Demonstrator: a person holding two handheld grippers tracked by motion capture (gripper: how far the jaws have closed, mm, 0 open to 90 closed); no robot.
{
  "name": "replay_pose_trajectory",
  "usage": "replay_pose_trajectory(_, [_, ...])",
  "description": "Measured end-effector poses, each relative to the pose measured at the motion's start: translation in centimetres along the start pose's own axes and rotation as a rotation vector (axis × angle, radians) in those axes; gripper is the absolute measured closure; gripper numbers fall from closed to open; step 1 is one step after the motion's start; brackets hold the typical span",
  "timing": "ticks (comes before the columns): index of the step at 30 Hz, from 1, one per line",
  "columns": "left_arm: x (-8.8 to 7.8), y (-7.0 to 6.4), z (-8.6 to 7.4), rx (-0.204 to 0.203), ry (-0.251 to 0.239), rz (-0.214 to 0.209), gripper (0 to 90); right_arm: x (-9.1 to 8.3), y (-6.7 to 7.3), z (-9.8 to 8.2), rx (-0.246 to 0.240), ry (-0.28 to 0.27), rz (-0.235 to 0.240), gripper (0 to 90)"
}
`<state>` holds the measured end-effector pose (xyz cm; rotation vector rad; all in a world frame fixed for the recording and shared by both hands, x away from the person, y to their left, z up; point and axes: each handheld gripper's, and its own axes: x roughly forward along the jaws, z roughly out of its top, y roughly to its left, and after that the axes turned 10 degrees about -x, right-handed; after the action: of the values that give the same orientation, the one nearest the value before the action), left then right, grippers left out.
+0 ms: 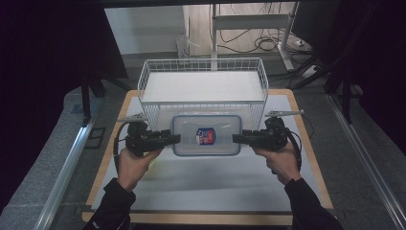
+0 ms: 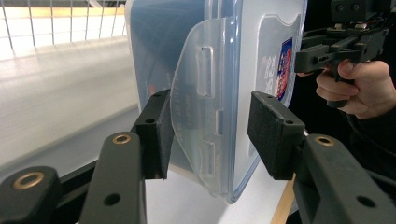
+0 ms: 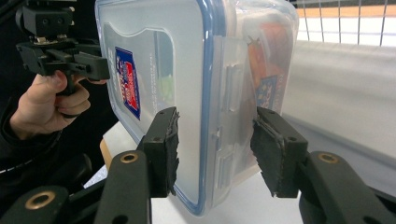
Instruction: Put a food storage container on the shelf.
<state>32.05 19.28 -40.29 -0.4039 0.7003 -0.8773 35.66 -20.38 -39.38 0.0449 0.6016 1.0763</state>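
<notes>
Box, high view: clear lidded plastic box [image 1: 206, 135] held up between the two grippers, just in front of the wire basket [image 1: 203, 86], over the table [image 1: 210, 187].
Long axis, high view: runs side to side, from one gripper to the other, parallel to the basket's front wall.
Left gripper, high view: left gripper [image 1: 173, 138] meets the box's left short end; right gripper [image 1: 237, 138] meets its right short end; both are equally near the basket.
Label, high view: blue and red sticker [image 1: 206, 136] faces up on the lid.
Left gripper view: jaws about half open around the box's end [image 2: 219, 93]; one pad [image 2: 161, 133] touches the clear lid latch [image 2: 201, 107], the other pad [image 2: 273, 133] seems just off the lid, so the grip looks loose.
Basket, left gripper view: beyond the box, to the left.
Right gripper view: jaws about half open, pads [image 3: 163, 149] straddling the box's other end [image 3: 205, 93]; contact looks close, but I cannot tell whether it is firm.
Coming move, a judgement: the basket lies directly behind the box, so both hands must go forward together, keeping the box level.
</notes>
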Motion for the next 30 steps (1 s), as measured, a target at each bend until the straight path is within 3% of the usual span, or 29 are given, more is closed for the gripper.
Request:
replay_pose_trajectory(10, [-0.6,0.2,3.1,0.0,-0.007,-0.013,51.8,0.1,-0.4,3.0,0.0,-0.024,-0.006,51.9])
replay_pose_trajectory(15, [-0.7,0.6,4.6,-0.017,-0.012,-0.059,53.8,-0.1,-1.1,4.4,0.03,-0.046,0.002,51.8])
replay_pose_trajectory(30, [-1.0,1.3,9.1,-0.028,-0.029,-0.055,53.2,0.5,-2.0,8.3,0.031,-0.071,-0.017,51.9])
